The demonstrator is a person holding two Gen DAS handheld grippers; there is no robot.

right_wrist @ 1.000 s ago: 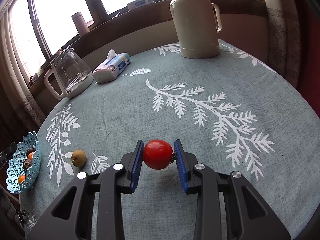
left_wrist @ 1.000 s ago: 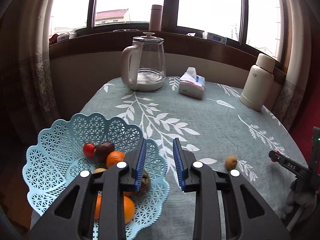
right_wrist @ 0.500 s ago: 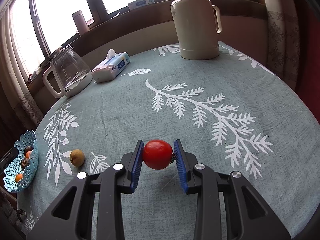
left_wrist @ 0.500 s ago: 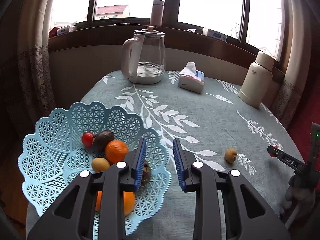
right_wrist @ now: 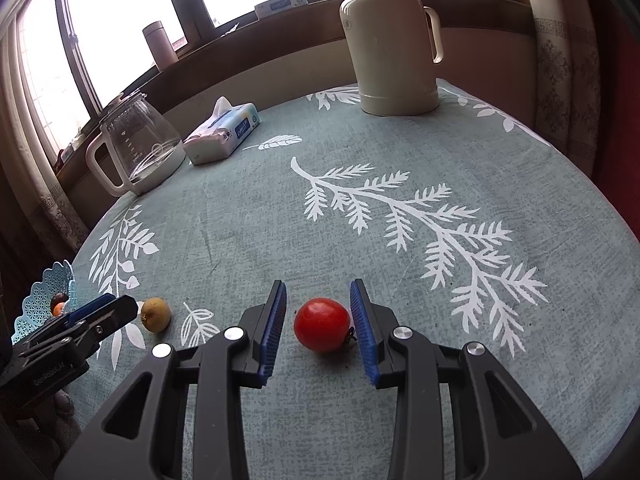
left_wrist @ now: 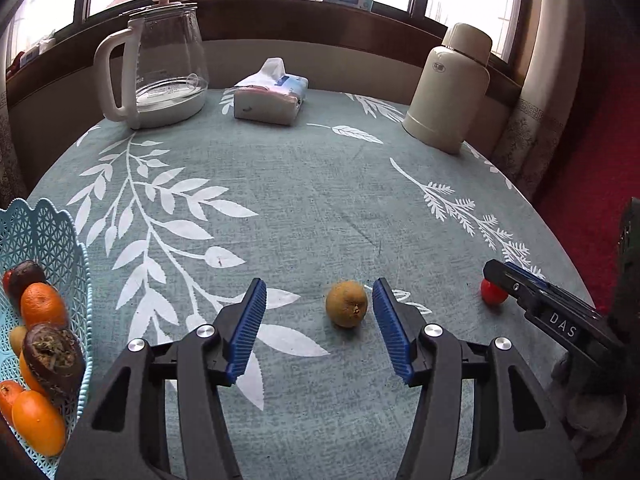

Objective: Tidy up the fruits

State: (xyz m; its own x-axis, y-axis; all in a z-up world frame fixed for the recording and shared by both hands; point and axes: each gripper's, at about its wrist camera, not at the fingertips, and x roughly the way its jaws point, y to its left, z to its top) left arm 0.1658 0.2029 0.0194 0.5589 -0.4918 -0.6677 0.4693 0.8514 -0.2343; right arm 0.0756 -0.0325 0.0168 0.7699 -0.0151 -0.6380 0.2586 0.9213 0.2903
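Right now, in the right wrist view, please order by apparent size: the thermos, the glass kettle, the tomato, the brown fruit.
1. thermos
2. glass kettle
3. tomato
4. brown fruit

The tomato lies nearest the camera, so its look against the distant items is unsure.

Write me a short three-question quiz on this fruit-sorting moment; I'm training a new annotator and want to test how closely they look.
1. True or false: the right gripper is clamped shut on the red tomato.
2. Which fruit sits between the fingers of the left gripper? A) an orange B) the brownish-yellow fruit C) the tomato
3. Fill in: the fruit already sorted lies in the light blue ____ at the table's left edge.

Key
1. False: its jaws are open, with the tomato resting on the tablecloth between them.
2. B
3. basket
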